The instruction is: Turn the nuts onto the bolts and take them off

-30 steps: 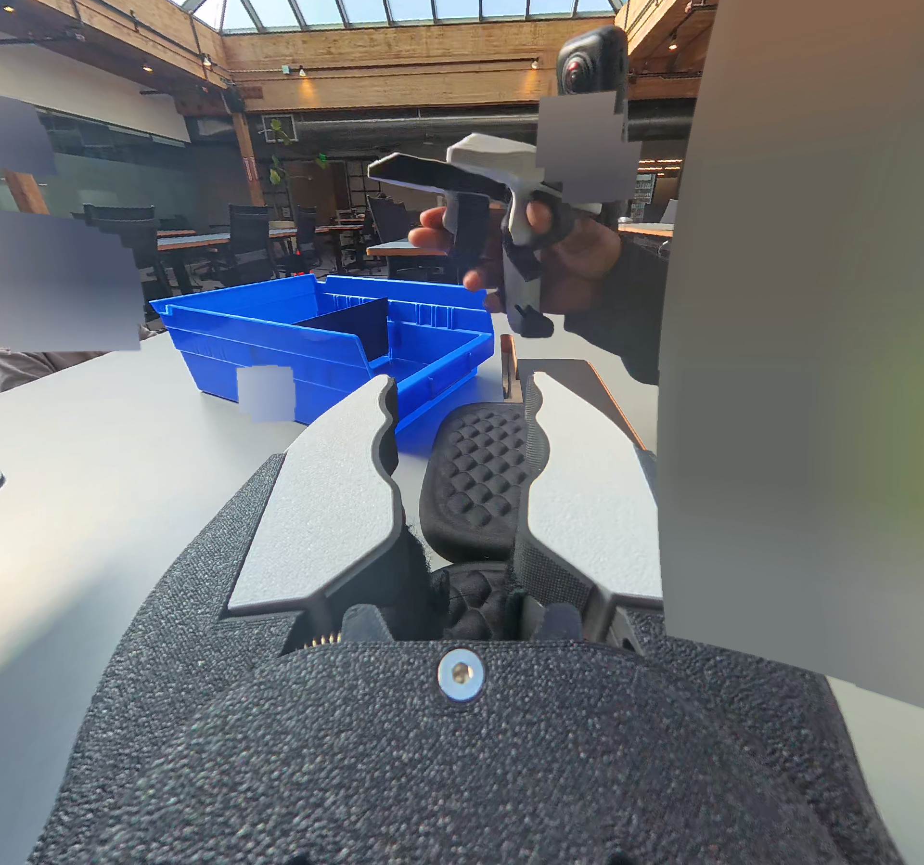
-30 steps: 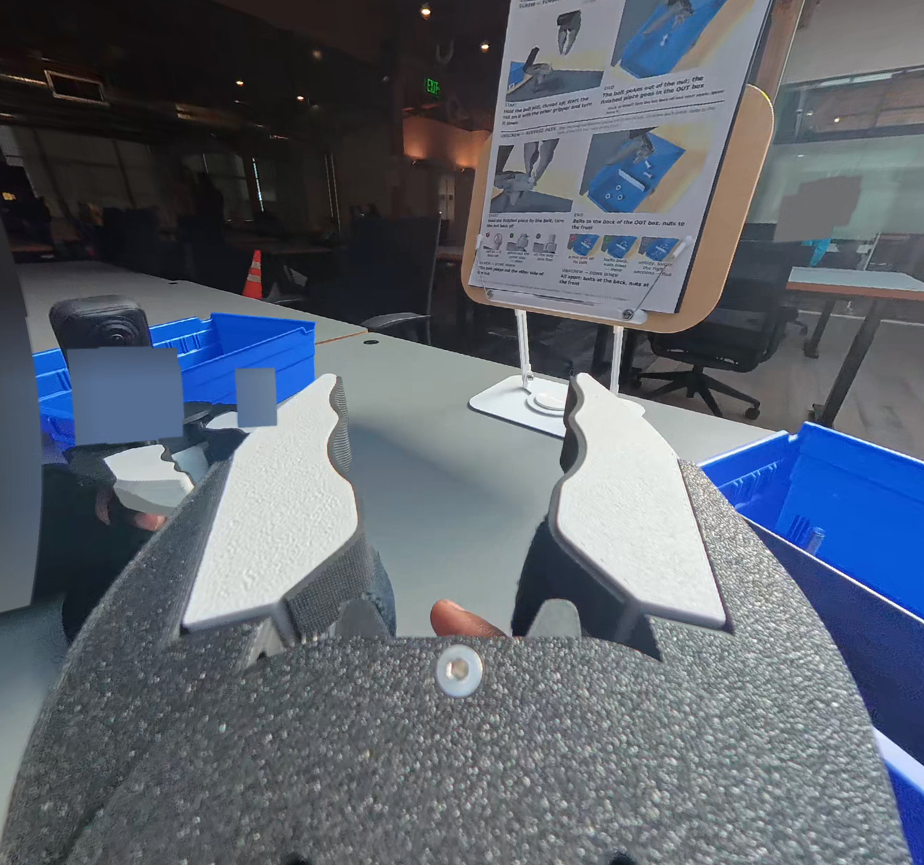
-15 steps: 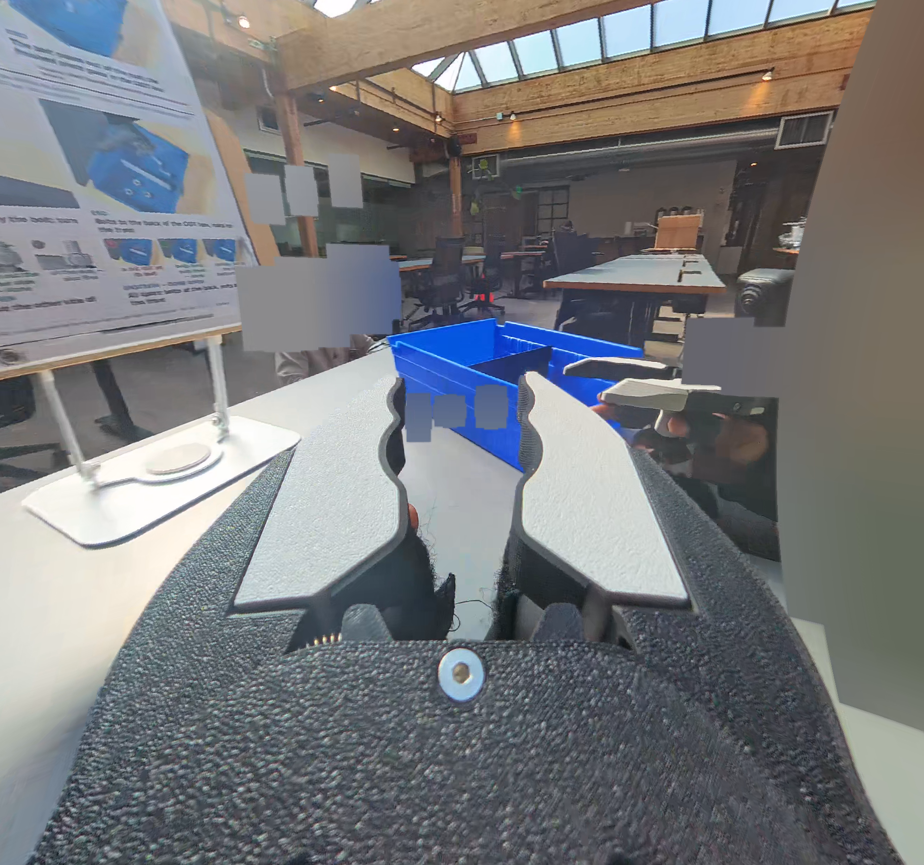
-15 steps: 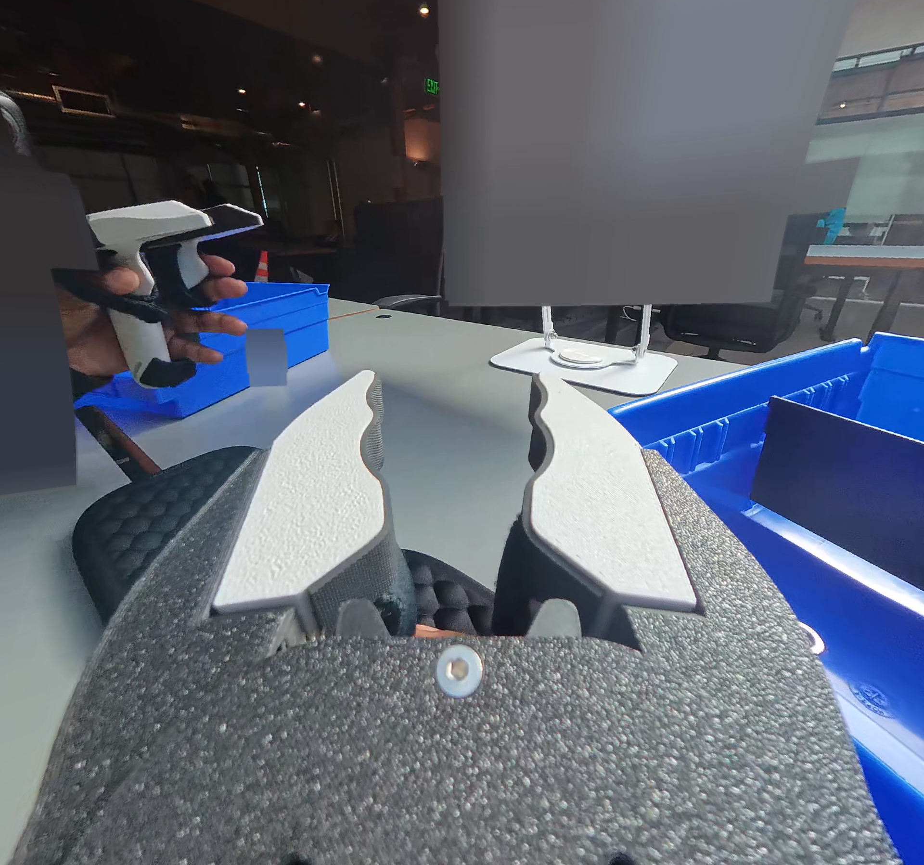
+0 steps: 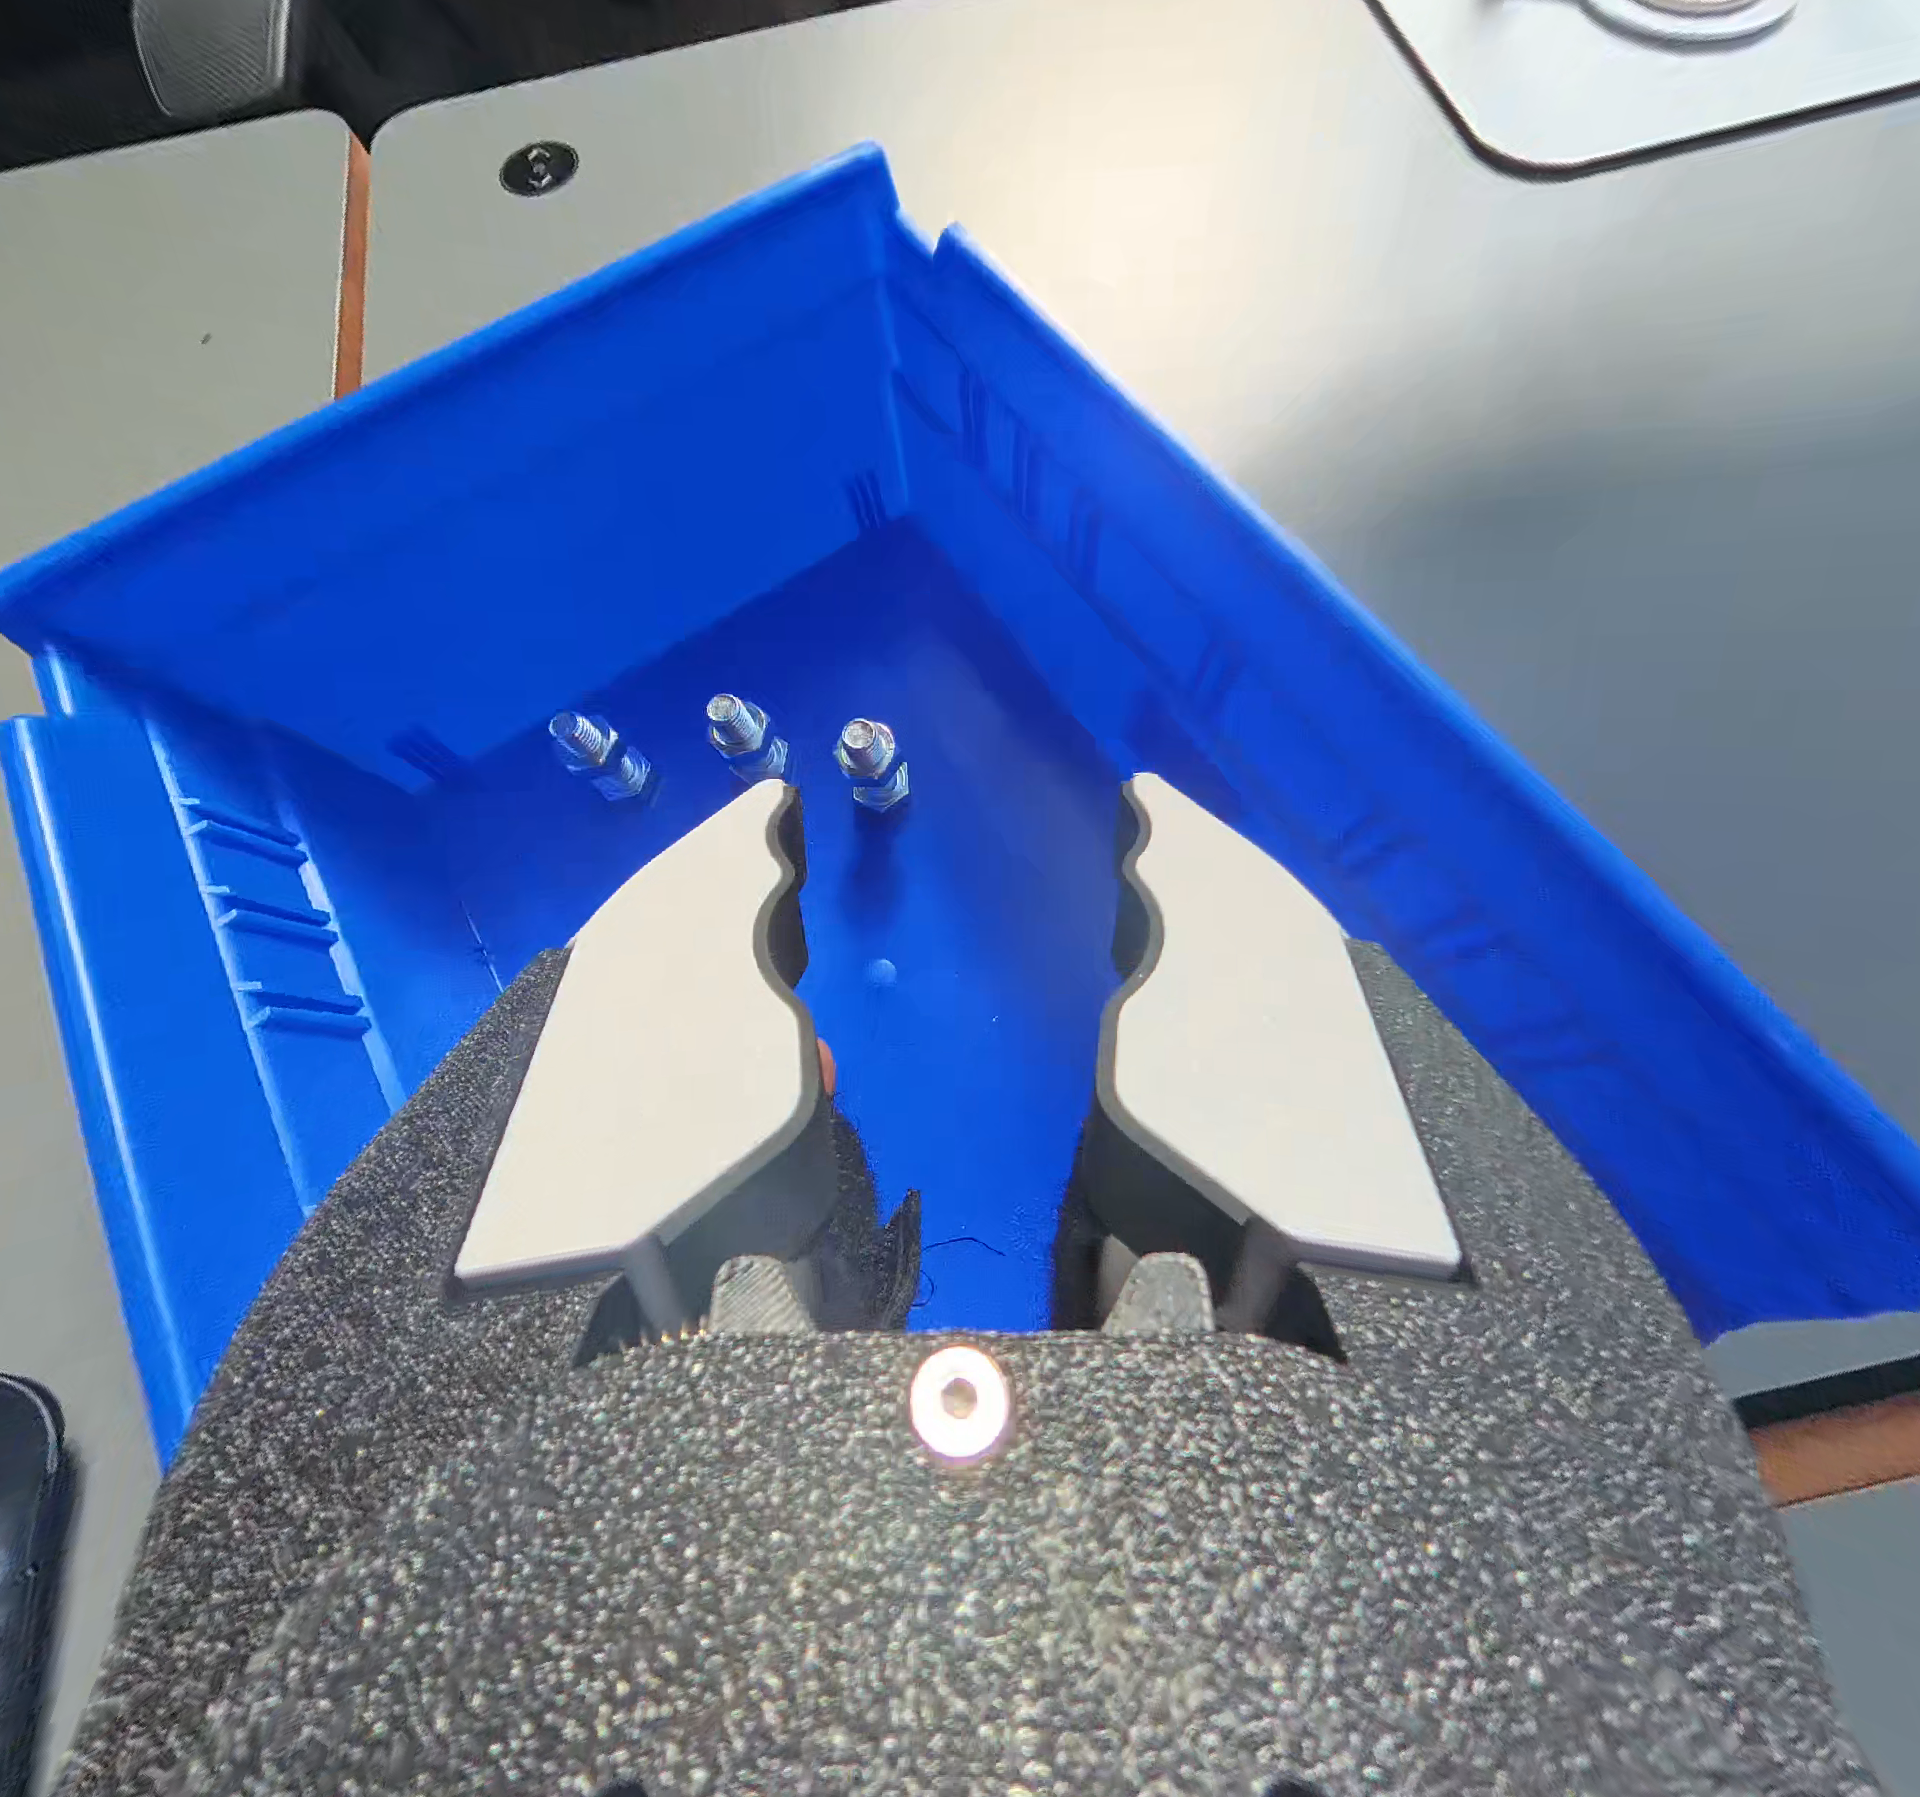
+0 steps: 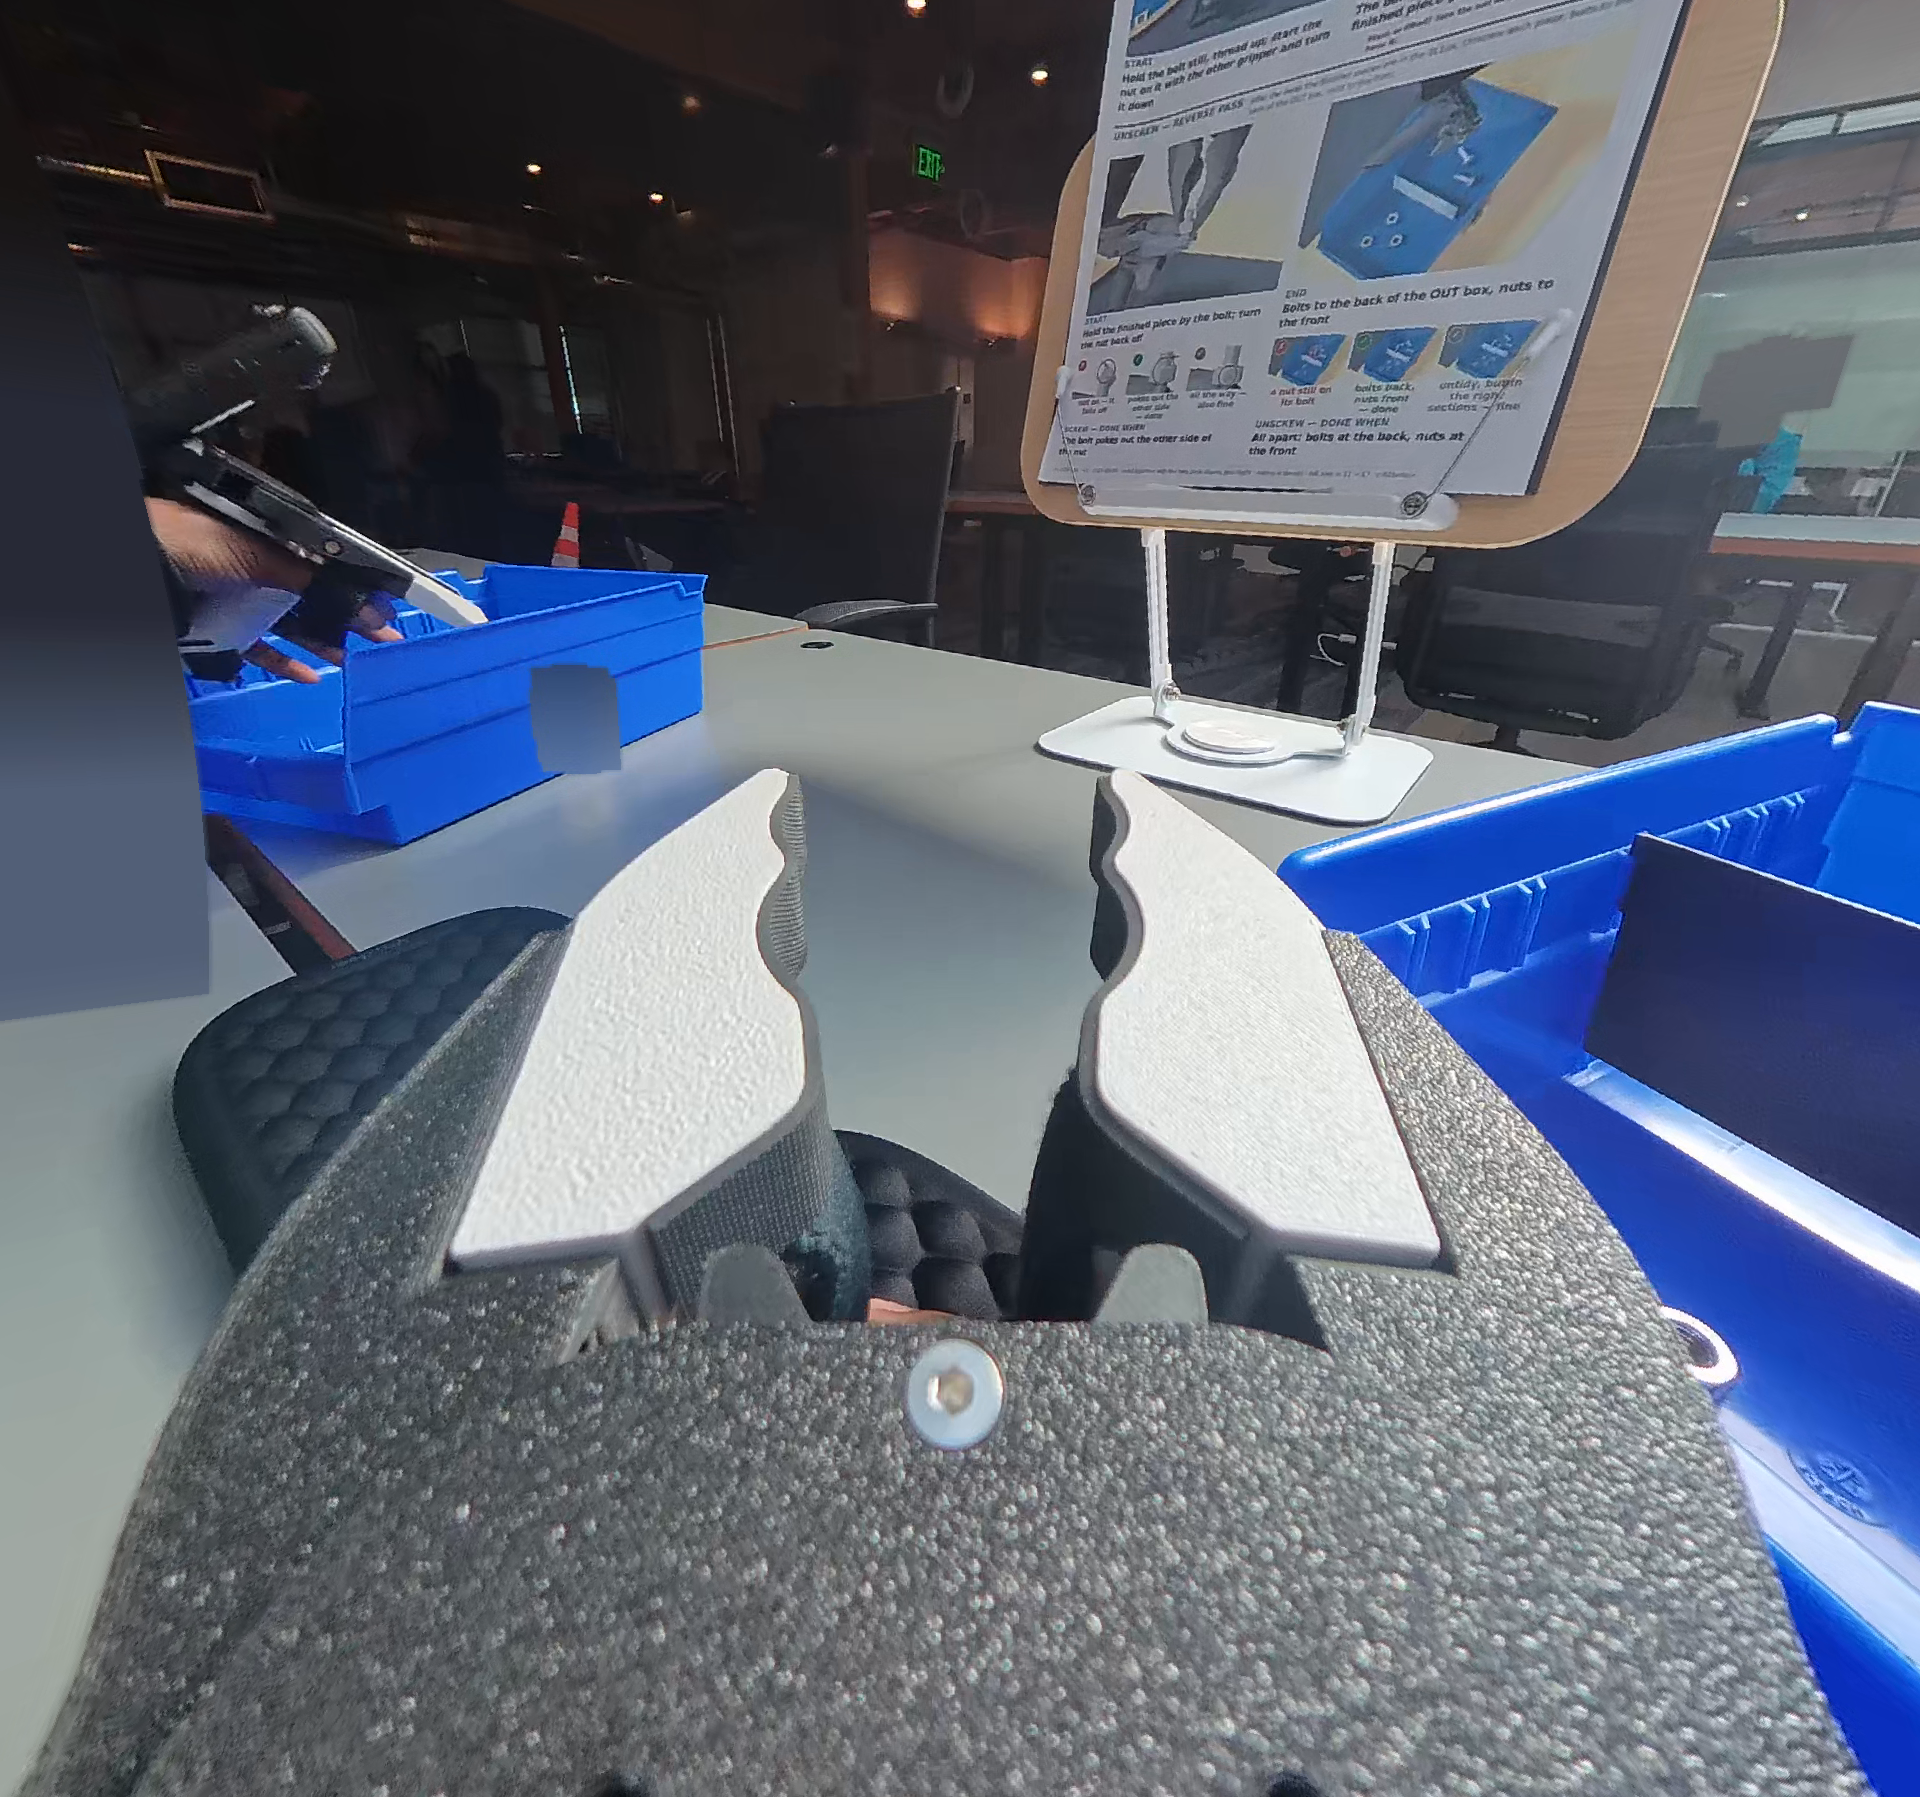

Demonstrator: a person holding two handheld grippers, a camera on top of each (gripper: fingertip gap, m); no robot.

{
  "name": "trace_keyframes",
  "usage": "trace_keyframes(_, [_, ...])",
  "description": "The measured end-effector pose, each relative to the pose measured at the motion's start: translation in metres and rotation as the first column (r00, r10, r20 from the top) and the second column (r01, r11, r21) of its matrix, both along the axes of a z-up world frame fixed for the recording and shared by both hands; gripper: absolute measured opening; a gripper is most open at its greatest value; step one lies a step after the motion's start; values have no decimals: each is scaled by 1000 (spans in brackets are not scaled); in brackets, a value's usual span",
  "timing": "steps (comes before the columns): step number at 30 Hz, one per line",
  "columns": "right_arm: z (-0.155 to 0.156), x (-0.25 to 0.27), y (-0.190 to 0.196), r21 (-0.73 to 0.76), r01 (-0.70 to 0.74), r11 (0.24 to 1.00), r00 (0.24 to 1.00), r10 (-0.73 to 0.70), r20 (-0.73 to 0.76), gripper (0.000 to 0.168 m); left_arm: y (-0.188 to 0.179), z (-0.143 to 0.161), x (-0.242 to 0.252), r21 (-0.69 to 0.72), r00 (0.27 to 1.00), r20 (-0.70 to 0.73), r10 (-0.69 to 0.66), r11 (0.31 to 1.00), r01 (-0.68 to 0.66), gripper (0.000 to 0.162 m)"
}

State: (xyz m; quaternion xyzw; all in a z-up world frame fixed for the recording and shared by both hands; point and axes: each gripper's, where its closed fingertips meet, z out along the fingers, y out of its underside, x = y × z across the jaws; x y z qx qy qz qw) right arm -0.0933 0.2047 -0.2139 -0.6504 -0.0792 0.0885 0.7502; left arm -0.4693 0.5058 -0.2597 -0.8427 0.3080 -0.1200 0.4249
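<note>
Three silver bolts with nuts on them stand upright in a row in the far corner of a blue bin (image 5: 644, 459): left (image 5: 601, 758), middle (image 5: 744, 737), right (image 5: 873, 762). My left gripper (image 5: 956, 791) is open and empty, pointing down into this bin, its fingertips just short of the bolts. My right gripper (image 6: 945, 791) is open and empty above the grey table (image 6: 935, 708). In the right wrist view the left gripper (image 6: 312, 521) shows far off, over the left blue bin (image 6: 468, 698). A second blue bin (image 6: 1558, 874) with a dark divider (image 6: 1766, 989) lies to the right; a nut (image 6: 1694, 1352) lies on its floor.
An instruction sheet on a wooden board (image 6: 1403, 220) stands on a white stand (image 6: 1247, 750) at the table's back; its base also shows in the left wrist view (image 5: 1662, 22). A black padded rest (image 6: 343, 1041) lies under my right gripper. Chairs stand beyond the table. The tips of one gripper are about 50 cm away from the tips of the other.
My left gripper has swung from level to pointing down into the left bin, over the bolts, and has opened wider. My right gripper has opened a little and barely moved.
</note>
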Motion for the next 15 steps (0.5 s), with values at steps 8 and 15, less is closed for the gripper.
trace_keyframes(8, [2, 1, -2, 17, -4, 1000, 1000, 4, -11, 53, 23, -62, -3, -200, 997, -82, 2, 980, -18, 51])
trace_keyframes(15, [3, 2, -3, 25, -8, 1000, 1000, 9, -22, 53, 42, -85, 3, -216, 997, -70, 21, 976, -36, 43])
